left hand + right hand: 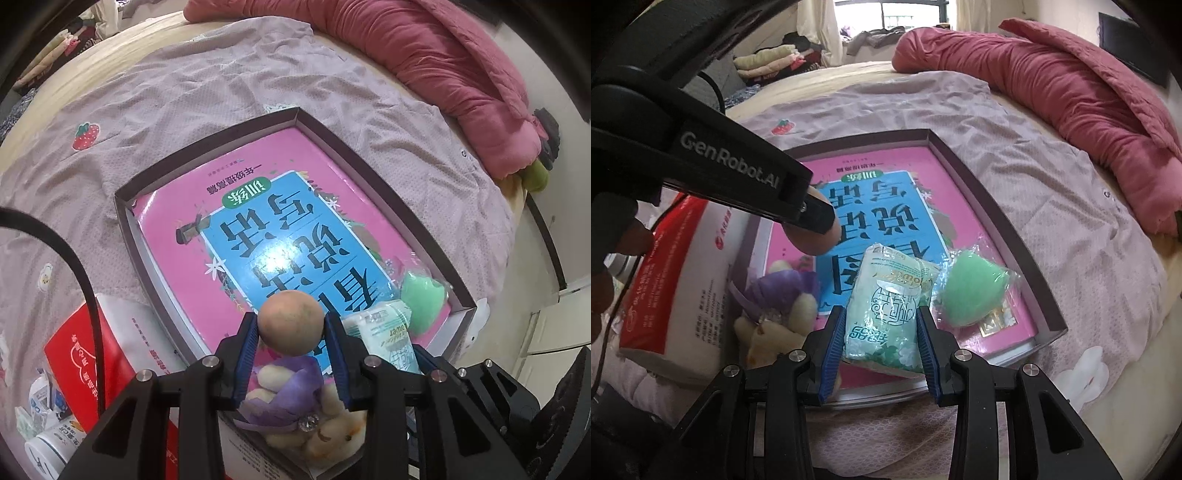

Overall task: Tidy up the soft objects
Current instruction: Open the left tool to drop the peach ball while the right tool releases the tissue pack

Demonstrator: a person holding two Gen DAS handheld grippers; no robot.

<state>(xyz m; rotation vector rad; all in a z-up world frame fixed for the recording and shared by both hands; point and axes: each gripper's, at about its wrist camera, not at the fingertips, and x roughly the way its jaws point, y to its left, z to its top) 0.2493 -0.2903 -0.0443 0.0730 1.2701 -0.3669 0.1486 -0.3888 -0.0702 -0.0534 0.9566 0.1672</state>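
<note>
We see a bed [122, 48] with a pale top, and a mauve sheet [192, 99] with a strawberry patch spread over most of it. A rumpled pink quilt [436, 62] lies along its far side. On the sheet rests a shallow dark-walled box [997, 206], and just beside the box's left wall sits a red-and-white pack [683, 280]. At the near left corner we make out small white bottles [51, 439].
</note>
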